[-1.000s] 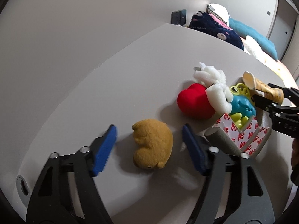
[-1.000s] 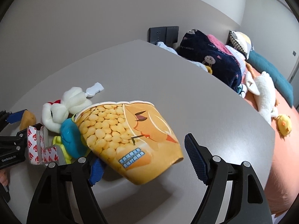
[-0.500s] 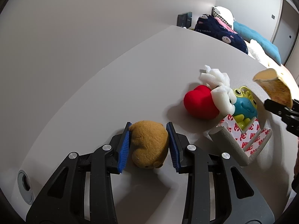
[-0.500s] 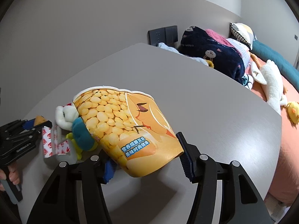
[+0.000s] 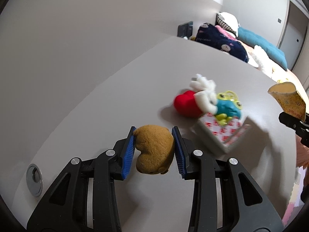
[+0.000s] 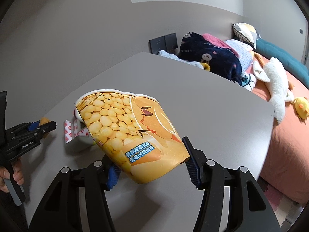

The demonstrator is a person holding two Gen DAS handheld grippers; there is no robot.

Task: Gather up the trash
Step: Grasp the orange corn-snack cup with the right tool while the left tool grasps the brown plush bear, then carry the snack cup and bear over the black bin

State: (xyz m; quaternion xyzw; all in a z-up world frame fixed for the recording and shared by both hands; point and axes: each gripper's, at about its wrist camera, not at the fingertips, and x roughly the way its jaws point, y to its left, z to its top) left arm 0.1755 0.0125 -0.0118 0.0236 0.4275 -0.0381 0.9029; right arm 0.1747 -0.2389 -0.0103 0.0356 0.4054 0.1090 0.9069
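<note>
Grey surface, bed behind. We hold brown plush lump in left tool, yellow corn-print paper cup in right tool; next we likely drop lump into cup.

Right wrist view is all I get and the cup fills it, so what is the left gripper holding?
Observer: The left gripper is shut on a brown plush toy.
Operator: What is hidden behind my cup?
Observer: A red plush heart beside a blue and green frog toy.
Operator: Anything on the table near the left gripper?
Observer: A round grey cable port set into the table.
</note>
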